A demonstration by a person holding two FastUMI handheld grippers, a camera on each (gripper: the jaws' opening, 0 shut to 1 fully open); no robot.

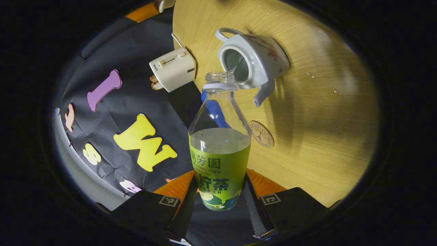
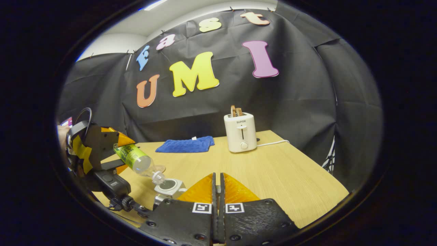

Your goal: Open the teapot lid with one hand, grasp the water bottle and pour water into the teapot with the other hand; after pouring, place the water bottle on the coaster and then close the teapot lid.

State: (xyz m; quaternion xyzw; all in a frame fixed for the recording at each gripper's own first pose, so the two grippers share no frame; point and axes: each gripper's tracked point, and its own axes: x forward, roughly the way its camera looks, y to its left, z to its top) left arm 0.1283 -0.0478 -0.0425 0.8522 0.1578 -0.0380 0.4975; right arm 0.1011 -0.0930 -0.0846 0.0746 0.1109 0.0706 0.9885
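I have the left gripper clamped on the bottle, both fingers pressing its labelled sides low down. The bottle is tipped so its open mouth sits right at the rim of the teapot, and a thin run of water shows at the mouth. It is about half full. The teapot stands on the table with its lid off, opening bare, handle on the far side from me and spout pointing toward the coaster, which lies flat near the bottle's shoulder, apart from the pot.

From the right gripper view I see the same pour from the side: the left gripper holds the bottle slanted down, neck over the teapot. My right gripper has its fingers drawn together with just a sliver between them; I cannot tell whether the lid is pinched there, since nothing of it shows past the tips.

Farther back on the table a toaster stands with bread in its slots, and a blue cloth lies just beside it, left of it in this view
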